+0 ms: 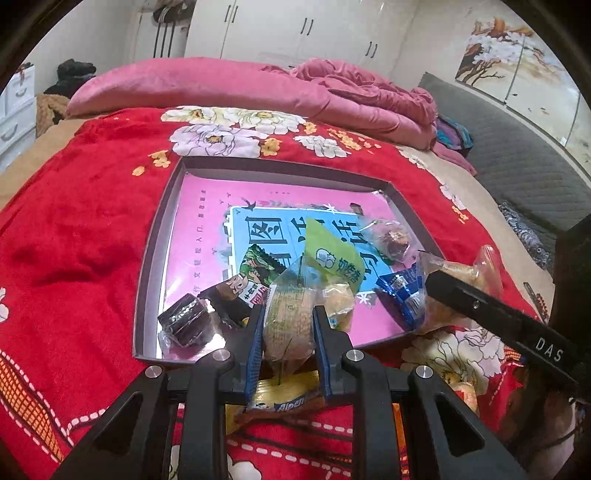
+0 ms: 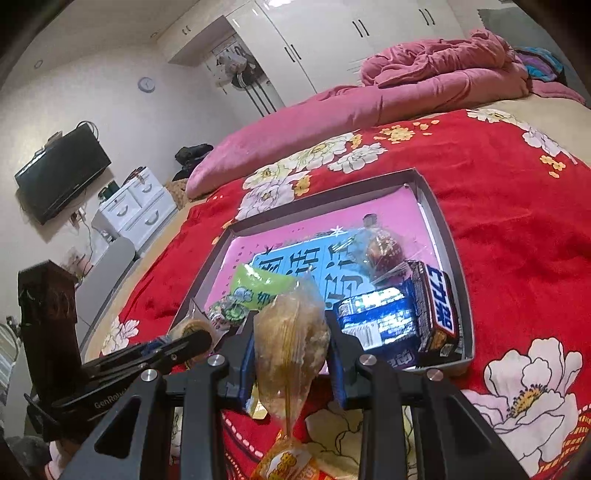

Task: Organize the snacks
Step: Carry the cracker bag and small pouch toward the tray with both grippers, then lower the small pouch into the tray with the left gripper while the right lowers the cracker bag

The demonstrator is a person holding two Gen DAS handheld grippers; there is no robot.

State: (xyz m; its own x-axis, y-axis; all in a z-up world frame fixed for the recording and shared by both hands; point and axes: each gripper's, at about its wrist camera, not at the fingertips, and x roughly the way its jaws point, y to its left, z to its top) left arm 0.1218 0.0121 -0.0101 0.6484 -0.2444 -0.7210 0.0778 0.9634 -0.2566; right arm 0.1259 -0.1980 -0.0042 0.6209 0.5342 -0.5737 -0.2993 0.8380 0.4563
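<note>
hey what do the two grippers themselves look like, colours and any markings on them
Both are matte black with angular cut-out frames and round silver bolts. The left gripper and the right gripper each have blue ribbed pads inside the jaws. Seen from the side, the right one carries white letters "DAS"; the left one reads "GenRob", the rest hidden. No cables or sleeves show.

White wardrobe (image 1: pixel 295 29) behind the bed (image 1: pixel 92 221) — wall-mounted television (image 2: pixel 61 175)

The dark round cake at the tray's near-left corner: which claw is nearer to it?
Left. The left claw, shut on a clear-wrapped pastry, sits just right of the dark round cake; the right claw holds its own pastry past the tray's opposite side.
</note>
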